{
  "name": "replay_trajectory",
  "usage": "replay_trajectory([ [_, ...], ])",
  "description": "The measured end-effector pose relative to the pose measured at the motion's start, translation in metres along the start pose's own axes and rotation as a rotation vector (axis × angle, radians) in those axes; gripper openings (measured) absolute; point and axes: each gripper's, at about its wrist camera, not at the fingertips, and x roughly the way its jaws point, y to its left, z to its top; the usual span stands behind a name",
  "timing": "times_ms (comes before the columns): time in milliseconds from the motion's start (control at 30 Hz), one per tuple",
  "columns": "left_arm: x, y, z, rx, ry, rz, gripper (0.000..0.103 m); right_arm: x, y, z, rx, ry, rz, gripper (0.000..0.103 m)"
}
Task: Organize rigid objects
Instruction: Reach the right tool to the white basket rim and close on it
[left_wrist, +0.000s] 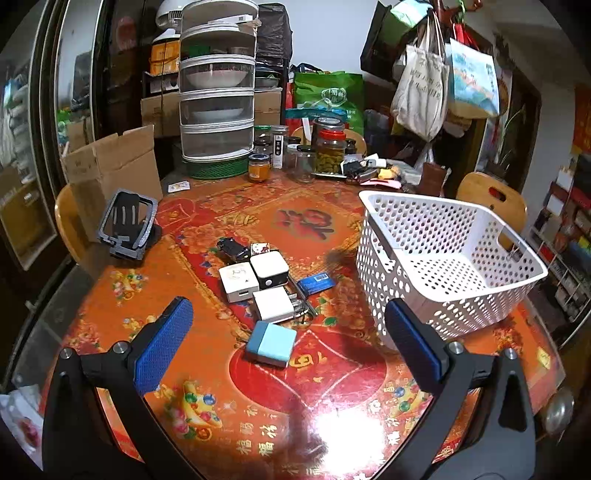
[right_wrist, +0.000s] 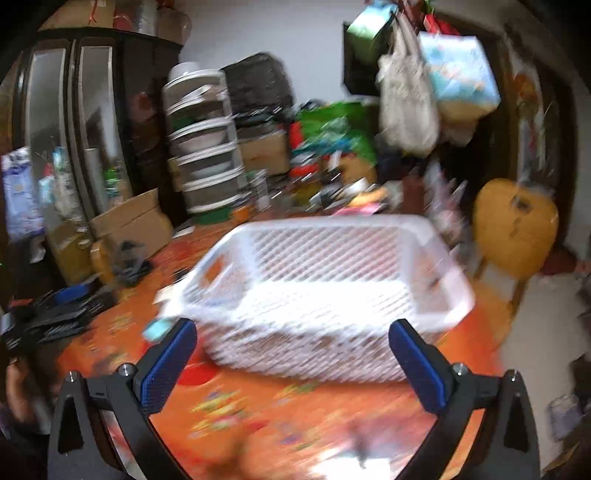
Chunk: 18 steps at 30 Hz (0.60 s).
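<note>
The left tool (left_wrist: 288, 341) is hovering spread and empty above boxy plastic chargers (left_wrist: 258, 280) clustering mid-table (left_wrist: 332, 406). The right tool (right_wrist: 291, 363), likewise spread, is facing the perforated white basket (left_wrist: 443, 258) sitting near the glossy table's right edge, with open surface lying before both.

The right wrist view was motion-blurred throughout. The white basket (right_wrist: 317, 295) showed only smeared perforations, and its contents could not be determined. To the left of the basket, a dark mass (right_wrist: 55, 314) with a blue patch could not be identified, nor could a small teal object (right_wrist: 159, 329) at the basket's near left corner. Behind the basket, the jars and clutter merged into streaks.

In the left wrist view, the basket (left_wrist: 443, 266) was sharp, but its far right wall partly hid a wooden chair (left_wrist: 491, 195). Left of the basket, the label on the blue card (left_wrist: 316, 282) was too small to read. Both gripper bodies were cut off by the lower edges.
</note>
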Motion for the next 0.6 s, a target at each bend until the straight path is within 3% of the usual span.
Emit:
replay_trajectory([
  [67, 0.005, 0.007, 0.002, 0.014, -0.014, 0.051, 0.102, 0.027, -0.031, 0.023, 0.003, 0.066, -0.101, 0.103],
  [100, 0.009, 0.009, 0.002, 0.022, -0.011, 0.077, 0.102, 0.055, -0.049, 0.033, -0.005, 0.175, -0.157, 0.103],
  [200, 0.03, 0.021, 0.002, 0.034, 0.056, 0.101, 0.102, 0.103, -0.081, 0.036, 0.006, 0.316, -0.195, 0.103],
  [267, 0.045, 0.032, -0.001, 0.033, 0.112, 0.121, 0.102, 0.127, -0.1, 0.031, 0.052, 0.417, -0.179, 0.099],
  [333, 0.059, 0.045, -0.007, 0.016, 0.159, 0.14, 0.102, 0.136, -0.115, 0.024, 0.125, 0.46, -0.115, 0.091],
  [433, 0.073, 0.06, -0.015, -0.01, 0.19, 0.132, 0.102, 0.144, -0.119, 0.014, 0.136, 0.495, -0.093, 0.084],
  [500, 0.079, 0.064, -0.019, -0.012, 0.196, 0.13, 0.102, 0.15, -0.12, 0.008, 0.155, 0.525, -0.071, 0.066],
  [600, 0.088, 0.058, -0.027, 0.008, 0.222, 0.097, 0.102, 0.156, -0.117, -0.001, 0.167, 0.551, -0.051, 0.052],
])
